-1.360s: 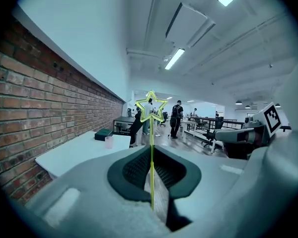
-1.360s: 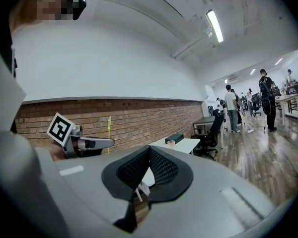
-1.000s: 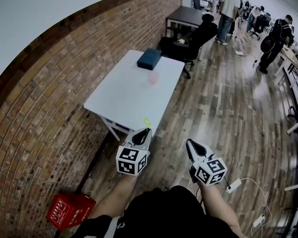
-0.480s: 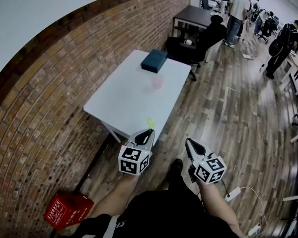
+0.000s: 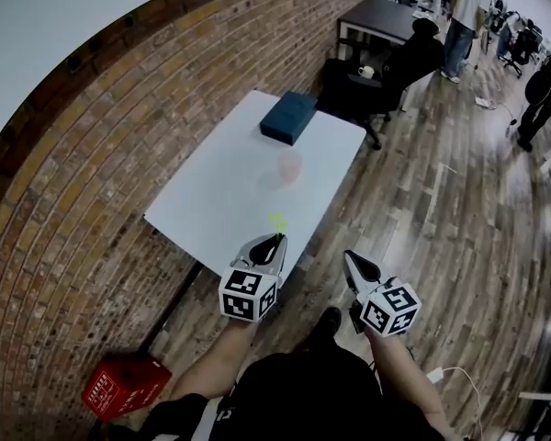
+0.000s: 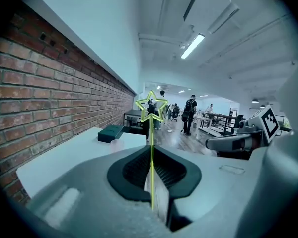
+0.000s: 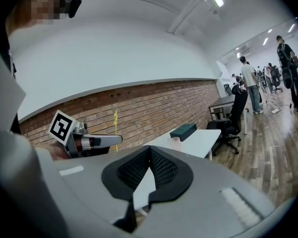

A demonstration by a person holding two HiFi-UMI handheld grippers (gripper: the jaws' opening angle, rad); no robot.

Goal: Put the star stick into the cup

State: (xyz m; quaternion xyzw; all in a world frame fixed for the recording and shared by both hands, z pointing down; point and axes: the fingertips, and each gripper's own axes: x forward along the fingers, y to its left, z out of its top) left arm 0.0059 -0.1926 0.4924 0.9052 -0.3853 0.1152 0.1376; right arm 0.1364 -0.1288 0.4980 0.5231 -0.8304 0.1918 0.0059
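The star stick [image 6: 152, 133] stays clamped in the left hand-held gripper [image 6: 152, 152], whose jaws are closed almost fully on its thin shaft. It stands upright out of the black pads, with the star well clear above them. The stick is a slim yellow-green rod, glossy like plastic, topped by an open five-pointed star outline rather than a solid shape.

What has changed is the distance. Over the last second the person has walked forward, and in the head view the bench [image 5: 211, 209] has come nearer and grown larger. The stick is now over the bench's near edge. Judging from this, the carry is under way and the placing has not begun.

The cup [image 5: 289, 164] stands upright near the middle of the bench, well ahead of the stick. It is small, pale pink and see-through, so its rim is hard to make out against the top. That may make aiming harder.

The right hand-held gripper [image 7: 148, 152] travels alongside with its jaws together and nothing between them. Its pads are ribbed black rubber in a smooth grey shell.

The bench top is flat, white and matt. A dark blue rectangular box [image 5: 289, 118] lies at its far end. Beside the bench runs a rough brick wall [image 5: 73, 209], and below is a plank floor [image 5: 441, 219] with a red crate [image 5: 119, 389].
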